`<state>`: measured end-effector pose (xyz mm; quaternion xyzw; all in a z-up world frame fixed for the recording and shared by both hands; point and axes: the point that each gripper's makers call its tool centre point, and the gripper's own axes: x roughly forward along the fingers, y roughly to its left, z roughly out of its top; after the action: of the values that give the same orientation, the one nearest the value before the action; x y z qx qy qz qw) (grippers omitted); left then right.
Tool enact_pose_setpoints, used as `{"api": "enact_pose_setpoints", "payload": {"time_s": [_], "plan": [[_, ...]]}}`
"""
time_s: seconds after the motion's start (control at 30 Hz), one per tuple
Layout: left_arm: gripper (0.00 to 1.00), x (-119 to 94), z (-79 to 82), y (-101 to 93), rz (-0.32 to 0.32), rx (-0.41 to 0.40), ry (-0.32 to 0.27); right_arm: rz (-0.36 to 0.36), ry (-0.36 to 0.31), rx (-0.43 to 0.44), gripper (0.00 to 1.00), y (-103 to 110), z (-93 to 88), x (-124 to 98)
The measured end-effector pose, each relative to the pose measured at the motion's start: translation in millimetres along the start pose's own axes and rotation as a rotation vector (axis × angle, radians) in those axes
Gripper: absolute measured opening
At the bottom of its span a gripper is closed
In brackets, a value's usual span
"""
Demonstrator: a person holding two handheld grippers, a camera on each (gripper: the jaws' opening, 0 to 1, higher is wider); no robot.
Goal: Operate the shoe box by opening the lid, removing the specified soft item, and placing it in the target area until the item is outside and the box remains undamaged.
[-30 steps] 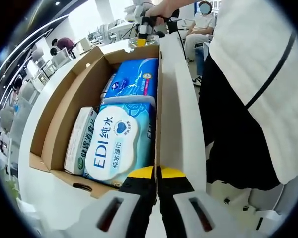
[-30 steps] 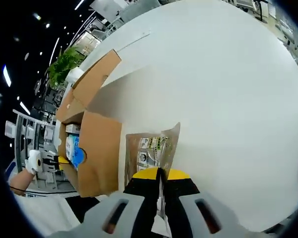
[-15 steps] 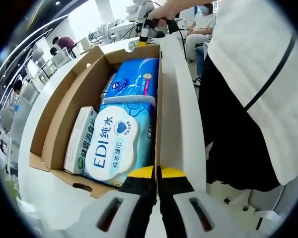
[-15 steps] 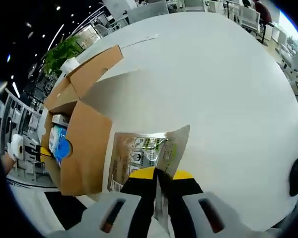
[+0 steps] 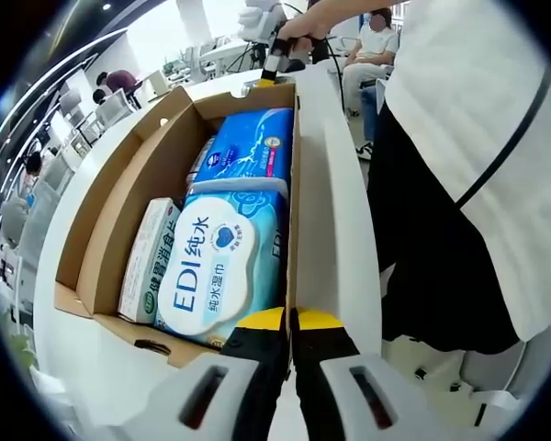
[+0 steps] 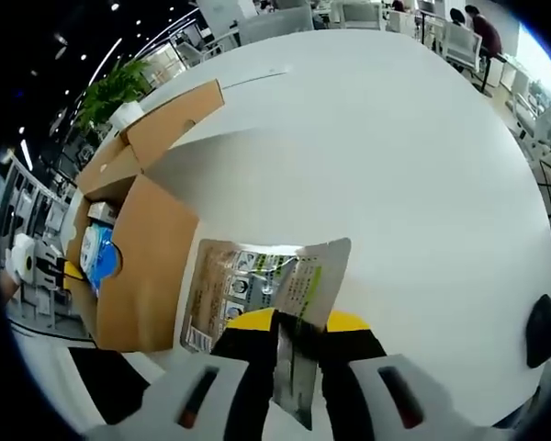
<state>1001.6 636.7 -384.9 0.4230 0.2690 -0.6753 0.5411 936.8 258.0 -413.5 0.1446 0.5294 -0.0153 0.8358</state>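
Note:
The open cardboard shoe box holds a white EDI wipes pack, a blue soft pack behind it and a green-and-white carton. My left gripper is shut on the edge of the box's white lid, which stands upright. A silvery printed pouch lies on the white table beside the box. My right gripper has its jaws parted around the pouch's near end. The same gripper shows past the box's far end, held by a hand.
A person in a white top and black skirt stands close by the lid. A brown box flap lies outward on the table. A small black object sits near the table's edge. Chairs and seated people are beyond the table.
The right gripper's jaws have parted; they were tight on the pouch before, and the pouch now lies lower on the table. The left gripper has kept its hold on the lid.

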Motion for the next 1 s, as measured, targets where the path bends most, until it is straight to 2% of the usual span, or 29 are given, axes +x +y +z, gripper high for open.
{"api": "enact_pose_setpoints", "payload": {"time_s": [0.1, 0.3, 0.4, 0.53, 0.6, 0.7, 0.8, 0.9, 1.0], "plan": [[0.01, 0.0, 0.4, 0.1, 0.003, -0.001, 0.0, 0.01, -0.026, 0.005, 0.24, -0.7, 5.5, 0.2], [0.01, 0.2, 0.4, 0.3, 0.011, -0.003, 0.005, -0.001, -0.029, -0.004, 0.29, -7.1, 2.2, -2.2], [0.01, 0.9, 0.3, 0.0, 0.012, 0.009, 0.008, -0.05, -0.078, -0.031, 0.33, -16.7, 9.2, -7.1], [0.01, 0.7, 0.7, -0.2, 0.01, 0.008, 0.009, -0.112, -0.165, -0.116, 0.4, -27.0, 19.0, -14.9], [0.01, 0.7, 0.8, -0.2, 0.01, 0.008, 0.008, -0.078, -0.223, -0.136, 0.4, -14.4, 27.0, -19.5], [0.01, 0.6, 1.1, -0.3, 0.011, 0.008, 0.006, -0.045, -0.266, -0.174, 0.42, -1.9, 27.0, -23.4], [0.01, 0.2, 1.7, -0.6, 0.01, 0.009, 0.005, -0.034, -0.294, -0.232, 0.45, 11.4, 25.1, -23.6], [0.02, 0.1, 1.9, -0.7, 0.012, 0.009, 0.005, 0.01, -0.331, -0.211, 0.47, 25.0, 25.4, -25.0], [0.02, 0.4, 0.9, -0.4, 0.019, 0.012, 0.003, 0.003, -0.339, -0.243, 0.5, 29.5, 23.6, -20.7]]}}
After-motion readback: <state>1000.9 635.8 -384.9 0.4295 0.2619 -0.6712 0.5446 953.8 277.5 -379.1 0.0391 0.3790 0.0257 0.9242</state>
